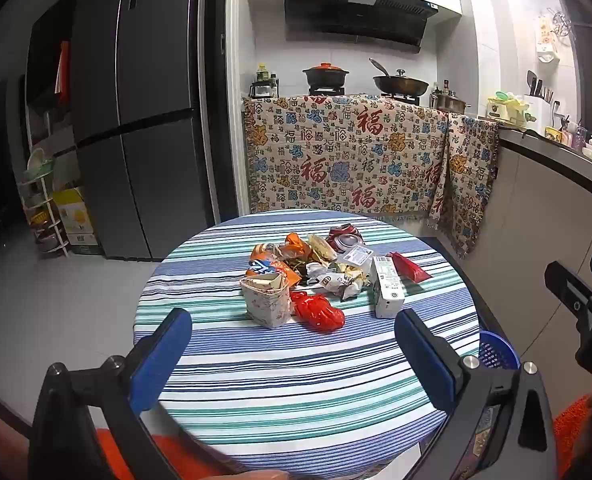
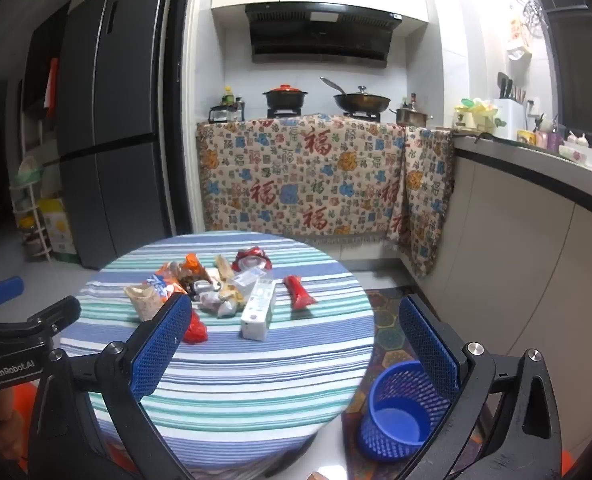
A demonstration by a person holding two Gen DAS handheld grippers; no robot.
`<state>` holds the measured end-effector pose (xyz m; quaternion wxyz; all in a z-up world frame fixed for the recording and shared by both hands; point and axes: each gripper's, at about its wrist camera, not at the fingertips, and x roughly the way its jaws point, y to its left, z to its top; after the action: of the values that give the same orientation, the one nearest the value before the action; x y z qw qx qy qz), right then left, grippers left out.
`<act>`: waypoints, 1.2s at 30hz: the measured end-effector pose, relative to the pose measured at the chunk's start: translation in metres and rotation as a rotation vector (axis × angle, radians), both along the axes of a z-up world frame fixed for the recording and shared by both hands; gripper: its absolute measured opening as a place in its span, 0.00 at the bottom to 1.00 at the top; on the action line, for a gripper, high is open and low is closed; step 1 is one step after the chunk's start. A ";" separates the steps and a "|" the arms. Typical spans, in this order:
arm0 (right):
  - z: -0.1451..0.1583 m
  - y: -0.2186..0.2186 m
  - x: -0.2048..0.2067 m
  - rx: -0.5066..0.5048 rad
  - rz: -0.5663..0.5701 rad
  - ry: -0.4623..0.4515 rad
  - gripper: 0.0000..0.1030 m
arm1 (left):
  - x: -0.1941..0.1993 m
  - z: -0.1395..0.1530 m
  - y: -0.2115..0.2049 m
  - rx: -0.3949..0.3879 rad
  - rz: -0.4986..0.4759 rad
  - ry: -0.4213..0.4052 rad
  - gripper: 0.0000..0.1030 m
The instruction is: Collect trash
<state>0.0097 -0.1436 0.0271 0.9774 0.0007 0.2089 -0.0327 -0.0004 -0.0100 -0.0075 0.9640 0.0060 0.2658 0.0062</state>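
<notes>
Facing the trash pile (image 1: pixel 316 270) heaped at the far middle of your striped table (image 1: pixel 296 364).
Your left gripper (image 1: pixel 292 344) and right gripper (image 2: pixel 296 332) hover near, jaws apart, empty; blue basket (image 2: pixel 396 412) stands right of the table.

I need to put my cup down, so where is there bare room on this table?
The near half of the striped table is bare, from the red bag and white carton to the edge. The far rim is bare too. The middle is crowded with wrappers.
</notes>
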 end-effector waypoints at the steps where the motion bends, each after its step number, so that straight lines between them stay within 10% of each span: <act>1: 0.000 0.000 0.000 0.003 0.000 -0.001 1.00 | 0.000 0.000 0.000 0.000 0.000 0.000 1.00; 36: -0.012 -0.004 0.010 0.004 -0.002 0.029 1.00 | 0.021 -0.030 0.026 -0.077 -0.039 0.065 1.00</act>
<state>0.0194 -0.1472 0.0149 0.9742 0.0025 0.2231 -0.0333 0.0210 0.0161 -0.0377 0.9542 -0.0256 0.2970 -0.0231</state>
